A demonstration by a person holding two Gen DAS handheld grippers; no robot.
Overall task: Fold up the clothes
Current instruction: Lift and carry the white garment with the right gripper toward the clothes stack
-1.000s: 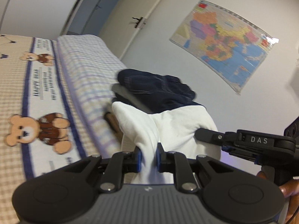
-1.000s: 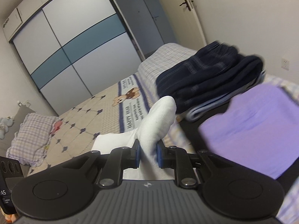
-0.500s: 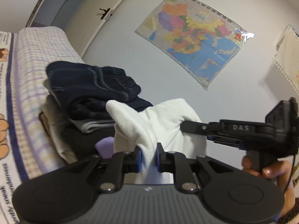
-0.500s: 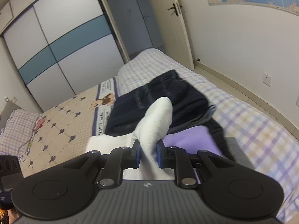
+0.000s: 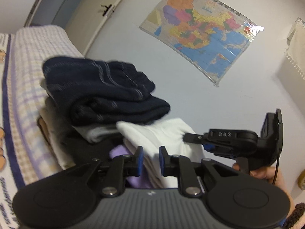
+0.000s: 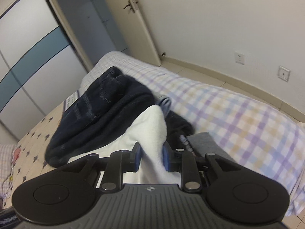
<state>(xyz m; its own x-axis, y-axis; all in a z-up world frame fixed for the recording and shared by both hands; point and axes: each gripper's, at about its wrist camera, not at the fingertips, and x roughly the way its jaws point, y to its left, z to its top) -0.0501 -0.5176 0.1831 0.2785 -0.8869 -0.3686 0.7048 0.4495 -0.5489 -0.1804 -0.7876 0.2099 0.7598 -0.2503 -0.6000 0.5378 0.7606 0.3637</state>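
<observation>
The white garment [image 5: 164,133] lies at lower centre in both views, between the opening jaws of the left gripper [image 5: 149,158] and right gripper [image 6: 151,156], just beside the dark folded pile [image 5: 99,89].

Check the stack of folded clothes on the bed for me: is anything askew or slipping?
Nothing has spilled. The dark navy garment on top sits bunched and rumpled rather than flat, overhanging the grey layer beneath. The white garment lies between both tools' opening jaws, beside the purple piece. The stack looks uneven but stable.
</observation>
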